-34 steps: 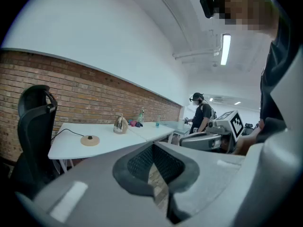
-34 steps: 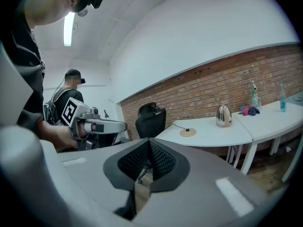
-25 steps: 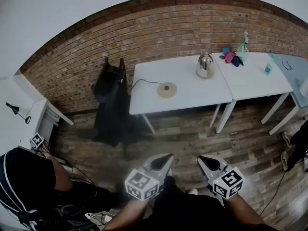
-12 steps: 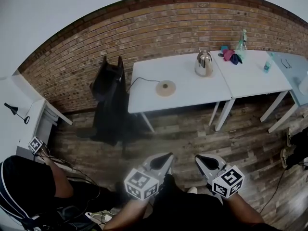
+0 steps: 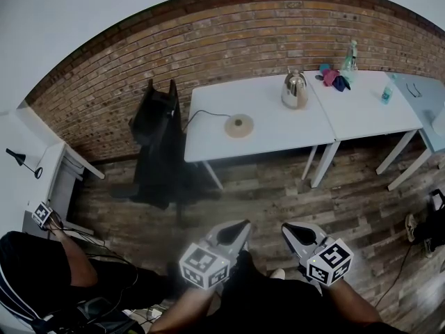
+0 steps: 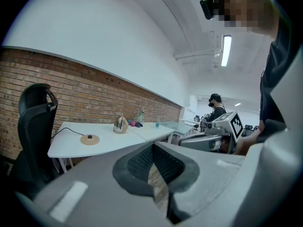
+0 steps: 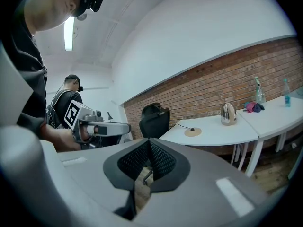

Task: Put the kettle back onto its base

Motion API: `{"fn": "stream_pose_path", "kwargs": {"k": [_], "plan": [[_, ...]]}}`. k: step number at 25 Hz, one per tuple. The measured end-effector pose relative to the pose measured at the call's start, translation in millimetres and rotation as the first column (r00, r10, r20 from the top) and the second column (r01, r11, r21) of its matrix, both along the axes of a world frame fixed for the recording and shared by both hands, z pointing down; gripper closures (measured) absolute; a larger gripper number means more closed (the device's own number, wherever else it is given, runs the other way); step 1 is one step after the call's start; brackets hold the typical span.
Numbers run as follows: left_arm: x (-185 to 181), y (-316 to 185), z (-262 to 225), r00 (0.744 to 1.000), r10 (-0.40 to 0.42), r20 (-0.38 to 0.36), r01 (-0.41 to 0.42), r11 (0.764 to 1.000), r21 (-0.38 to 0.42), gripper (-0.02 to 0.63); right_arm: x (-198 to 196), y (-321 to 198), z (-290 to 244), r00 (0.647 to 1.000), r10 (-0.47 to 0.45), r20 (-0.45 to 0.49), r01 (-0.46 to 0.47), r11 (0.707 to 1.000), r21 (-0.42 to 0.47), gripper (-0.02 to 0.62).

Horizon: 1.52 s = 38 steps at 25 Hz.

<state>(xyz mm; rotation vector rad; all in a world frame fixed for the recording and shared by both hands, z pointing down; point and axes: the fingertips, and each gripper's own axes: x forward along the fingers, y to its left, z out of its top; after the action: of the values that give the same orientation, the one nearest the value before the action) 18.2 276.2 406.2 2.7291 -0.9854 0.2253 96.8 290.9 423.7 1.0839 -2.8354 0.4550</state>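
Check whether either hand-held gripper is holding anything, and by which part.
Nothing is held. The left hand-held gripper and right hand-held gripper are shut and empty; the shiny metal kettle stands on the white table, apart from its round tan base.

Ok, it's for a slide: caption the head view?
Both shut, left gripper and right gripper hover far from the white table; kettle stands apart from its base.

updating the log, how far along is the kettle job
Nothing done yet: the kettle stands on the white table, apart from its base. Nothing in hand: left gripper and right gripper are shut, empty, far from it. Left: approach, grasp, set it on the base.
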Motion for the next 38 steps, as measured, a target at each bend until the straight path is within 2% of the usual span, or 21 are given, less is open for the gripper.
{"fn": "stream_pose_path", "kwargs": {"k": [17, 28, 38], "plan": [[0, -17, 7, 1.0, 0.0, 0.0, 0.0, 1.0, -0.021, 0.606, -1, -16, 9, 1.0, 0.001, 0.004, -0.001, 0.999, -0.038, 0.569], [-4, -41, 21, 1.0, -0.007, -0.006, 0.007, 0.998, -0.062, 0.606, -3, -40, 23, 1.0, 0.011, 0.006, -0.011, 0.996, -0.086, 0.569], [-23, -70, 35, 1.0, -0.026, 0.008, 0.027, 0.995, -0.093, 0.605, -20, -73, 35, 1.0, 0.008, 0.004, -0.008, 0.992, -0.124, 0.569]]}}
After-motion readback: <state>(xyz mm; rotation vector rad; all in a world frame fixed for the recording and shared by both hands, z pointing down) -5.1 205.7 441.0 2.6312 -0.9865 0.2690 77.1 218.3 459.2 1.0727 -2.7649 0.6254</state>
